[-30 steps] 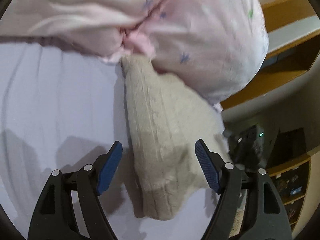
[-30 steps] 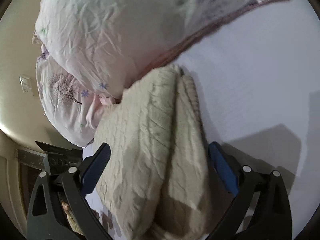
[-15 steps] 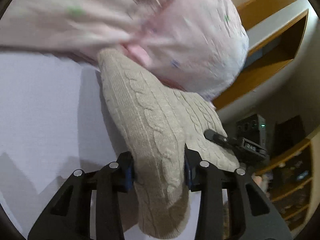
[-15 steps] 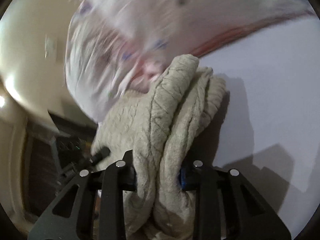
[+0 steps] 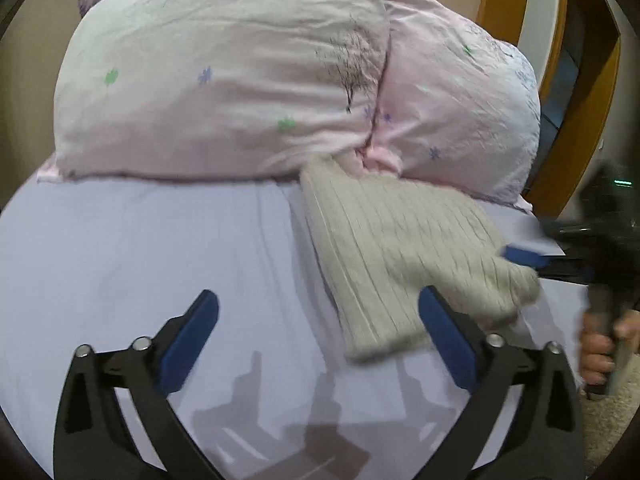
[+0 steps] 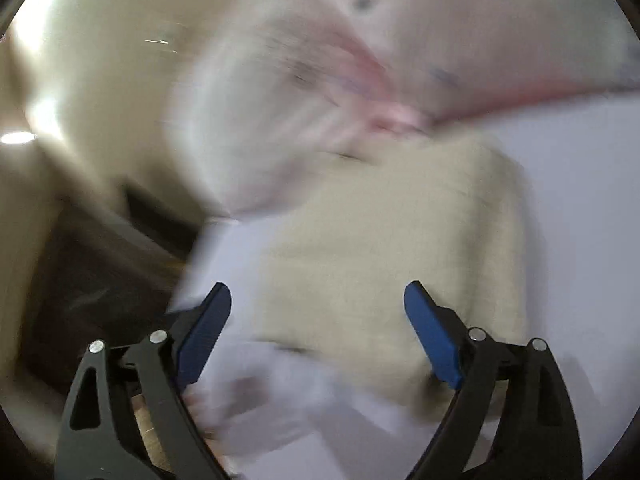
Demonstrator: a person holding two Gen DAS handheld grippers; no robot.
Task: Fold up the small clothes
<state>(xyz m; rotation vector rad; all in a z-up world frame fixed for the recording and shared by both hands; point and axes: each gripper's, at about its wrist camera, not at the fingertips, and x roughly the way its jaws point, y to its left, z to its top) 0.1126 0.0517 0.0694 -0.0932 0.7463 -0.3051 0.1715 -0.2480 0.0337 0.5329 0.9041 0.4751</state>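
A folded beige cable-knit garment (image 5: 396, 248) lies on the lavender bed sheet (image 5: 140, 248), its far end touching the pink pillows. My left gripper (image 5: 316, 332) is open and empty, pulled back to the garment's near left. In the blurred right wrist view the same garment (image 6: 384, 256) lies flat ahead of my right gripper (image 6: 318, 320), which is open and empty. The right gripper's blue finger (image 5: 524, 258) also shows in the left wrist view, at the garment's right edge.
Two pink flowered pillows (image 5: 224, 80) stand against the wall behind the garment. A wooden shelf unit (image 5: 576, 92) is at the right past the bed edge. The hand holding the right gripper (image 5: 600, 344) shows at the right.
Both grippers were shut on the beige garment half a second ago. Both have let go, opened and pulled back. The garment now lies flat on the sheet.
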